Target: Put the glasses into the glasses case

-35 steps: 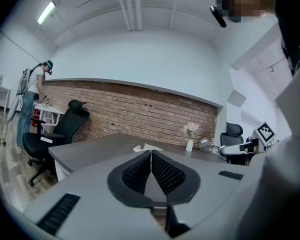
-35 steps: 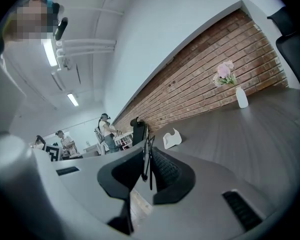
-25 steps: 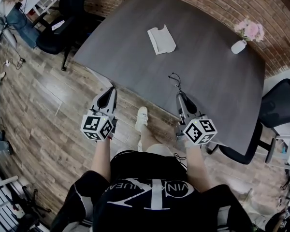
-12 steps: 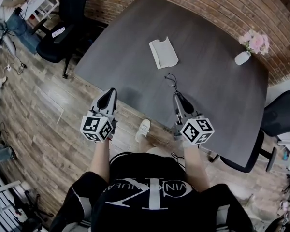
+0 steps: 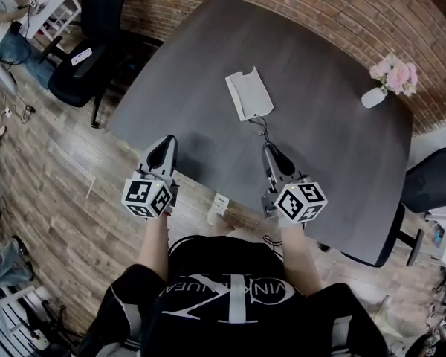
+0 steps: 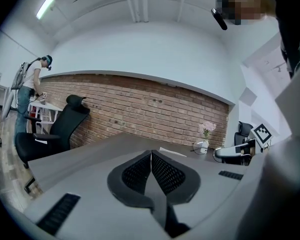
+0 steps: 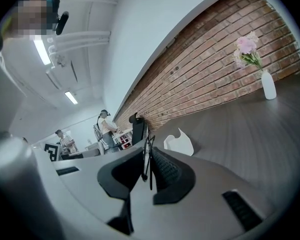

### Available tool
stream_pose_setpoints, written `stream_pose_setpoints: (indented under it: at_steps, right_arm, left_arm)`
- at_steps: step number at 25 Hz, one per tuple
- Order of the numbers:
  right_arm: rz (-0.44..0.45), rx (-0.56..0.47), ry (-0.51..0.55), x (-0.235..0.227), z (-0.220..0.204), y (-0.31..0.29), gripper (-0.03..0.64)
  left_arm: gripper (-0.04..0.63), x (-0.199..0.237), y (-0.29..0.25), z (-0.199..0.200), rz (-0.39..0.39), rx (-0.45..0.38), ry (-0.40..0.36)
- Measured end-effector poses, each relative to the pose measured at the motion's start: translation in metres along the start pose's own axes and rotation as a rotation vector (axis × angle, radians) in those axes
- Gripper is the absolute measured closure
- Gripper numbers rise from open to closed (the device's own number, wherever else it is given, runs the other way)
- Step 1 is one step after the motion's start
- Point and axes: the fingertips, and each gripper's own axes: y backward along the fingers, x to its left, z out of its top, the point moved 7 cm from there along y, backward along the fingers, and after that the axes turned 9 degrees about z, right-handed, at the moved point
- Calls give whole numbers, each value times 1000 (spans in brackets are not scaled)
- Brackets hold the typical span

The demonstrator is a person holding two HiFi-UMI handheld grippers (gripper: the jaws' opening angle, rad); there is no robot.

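Count: 2 grippers, 1 pair of glasses, 1 glasses case, 1 vase, 2 black office chairs, 1 table.

Left gripper [image 5: 164, 149]: jaws closed flat against each other in the left gripper view [image 6: 151, 156], with nothing between them. It hangs over the near-left edge of the dark grey table [image 5: 208, 58].

Right gripper [image 5: 270, 152]: jaws clamped on the glasses [image 5: 262, 127]. The right gripper view shows the thin black frame [image 7: 148, 156] pinched between the pads and sticking out past the tips. The glasses are off the table surface, out in front of the gripper.

Glasses case [image 5: 249, 94]: light-coloured, lying flat mid-table, just beyond the glasses. It sits dead ahead of the right jaws [image 7: 179, 143]. Can't tell whether the frame touches it.

The white vase [image 5: 373, 97] with pink flowers stands at the far-right side of the table by the brick wall, well apart from the case.

One office chair [image 5: 82, 58] stands off the far-left corner, the second chair [image 5: 431, 181] on the right side.

The right gripper view shows 2 people in the background.
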Motion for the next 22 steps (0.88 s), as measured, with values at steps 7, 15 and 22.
stream_pose_setpoints:
  at_steps: [7, 15, 22]
  right_arm:
    - [-19, 18, -15, -13, 5, -28, 558]
    - [-53, 65, -30, -34, 12, -57, 558]
    - [-82, 106, -33, -48, 13, -84, 558]
  left_arm:
    - [574, 9, -31, 4, -25, 20, -24]
    - [574, 9, -70, 2, -55, 59, -32]
    - [574, 6, -97, 0, -91, 62, -90]
